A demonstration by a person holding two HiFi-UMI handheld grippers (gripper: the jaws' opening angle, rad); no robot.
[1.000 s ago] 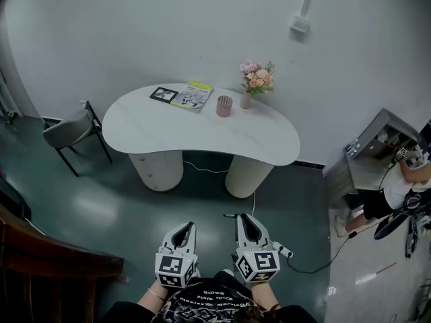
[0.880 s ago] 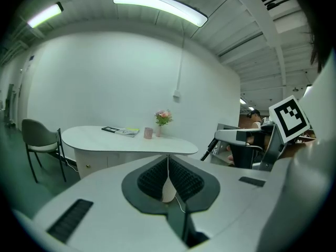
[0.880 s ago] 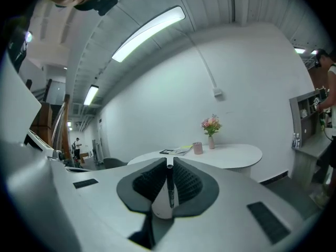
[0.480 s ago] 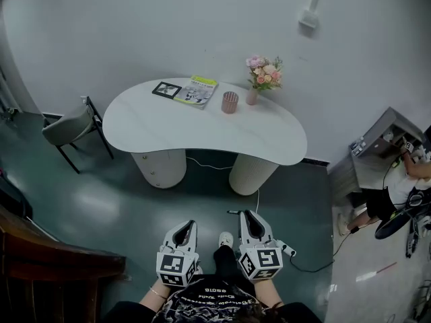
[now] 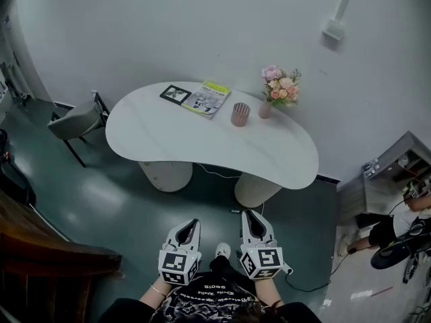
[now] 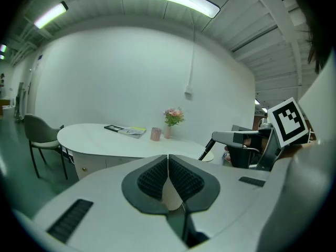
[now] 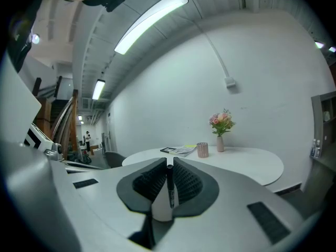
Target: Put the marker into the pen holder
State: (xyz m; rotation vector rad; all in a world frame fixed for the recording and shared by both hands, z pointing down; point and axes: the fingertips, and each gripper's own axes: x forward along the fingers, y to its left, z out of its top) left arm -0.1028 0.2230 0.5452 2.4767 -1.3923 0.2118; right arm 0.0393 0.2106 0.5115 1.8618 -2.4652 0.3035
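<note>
The right gripper (image 7: 169, 164) is clamped narrowly on the marker (image 7: 169, 185). It is a slim black stick with faint pale print on its barrel, lying lengthwise between the ribbed pads with its end at the jaw tips. The left gripper (image 6: 168, 159) has its jaws pressed together with nothing between them. Well apart, at 12 o'clock from the grippers, the pink ribbed pen holder (image 5: 240, 114) stands upright on the white table (image 5: 168, 133). A flower vase (image 5: 267, 109) stands at its 3 o'clock and a magazine (image 5: 209, 98) at its 10 o'clock.

Smooth matt table (image 5: 202, 140), seemingly glossy floor (image 5: 101, 200)
</note>
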